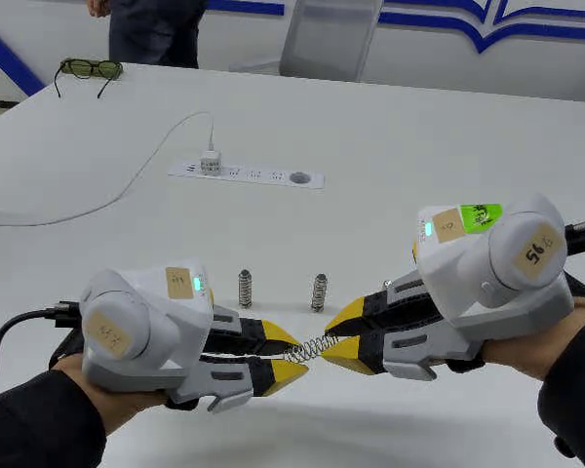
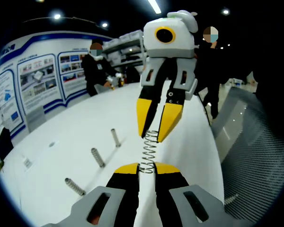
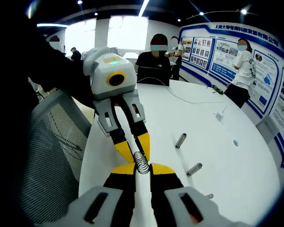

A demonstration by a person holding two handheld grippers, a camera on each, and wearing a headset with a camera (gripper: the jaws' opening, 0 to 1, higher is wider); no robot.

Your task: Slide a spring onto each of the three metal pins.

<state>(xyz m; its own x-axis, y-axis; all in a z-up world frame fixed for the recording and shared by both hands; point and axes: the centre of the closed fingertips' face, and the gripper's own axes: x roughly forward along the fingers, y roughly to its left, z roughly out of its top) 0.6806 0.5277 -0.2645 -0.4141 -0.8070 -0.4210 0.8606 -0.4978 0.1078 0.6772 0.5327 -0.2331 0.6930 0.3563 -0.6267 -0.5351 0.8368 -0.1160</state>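
While clenching the last spring [image 1: 313,347] between left gripper [image 1: 294,355] and right gripper [image 1: 333,341] (an end each), leaves two sprung pins [image 1: 245,289] [image 1: 319,292] at twelve o'clock, third pin [image 2: 115,137] bare.

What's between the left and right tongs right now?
A spring, stretched tip to tip: the left tongs and the right tongs each pinch one end. The head view and both gripper views show it.

The white table [image 1: 400,127] bears 2 upright spring-wrapped pins [image 1: 245,288], a bare third pin [image 2: 115,137], a power strip [image 1: 249,175] with a white plug [image 1: 211,162], and glasses [image 1: 90,69]
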